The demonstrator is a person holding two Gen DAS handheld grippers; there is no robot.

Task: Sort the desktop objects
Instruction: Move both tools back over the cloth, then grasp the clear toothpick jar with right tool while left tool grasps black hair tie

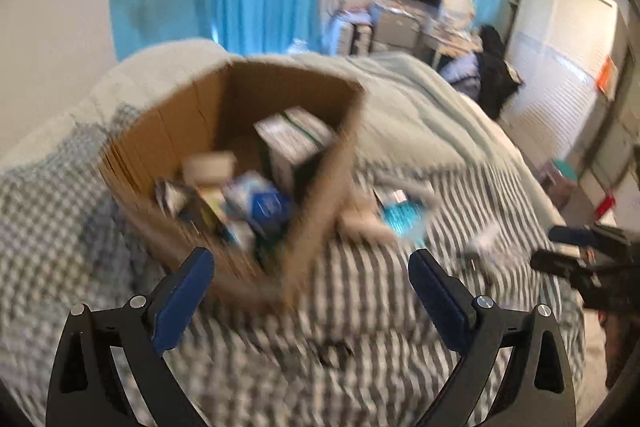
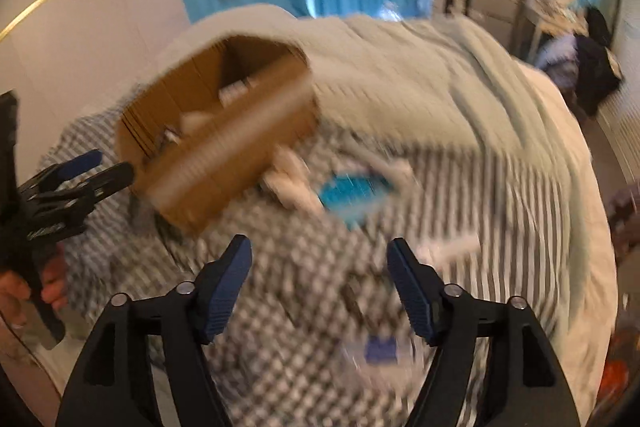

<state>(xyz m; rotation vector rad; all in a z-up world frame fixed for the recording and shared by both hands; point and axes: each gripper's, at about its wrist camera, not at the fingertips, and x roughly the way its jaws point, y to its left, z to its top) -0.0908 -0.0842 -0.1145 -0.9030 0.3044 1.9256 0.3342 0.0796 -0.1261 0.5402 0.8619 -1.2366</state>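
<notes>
1. While both views are smeared by motion, the cardboard box is seen resting on the checked bedcover, open at the top so that sorted items can be dropped in; a green-and-white carton and several blurred packets are already inside.
2. The left hand-held gripper is held spread wide with nothing between its pads, poised just short of the box's near corner.
3. The right hand-held gripper is also parted and empty, angled down at the bed.
4. Unsorted items are noted beside the box: a teal packet and a pale bundle, both too blurred to identify.
5. It is judged that sorting is partly done, with the loose items outstanding.
</notes>
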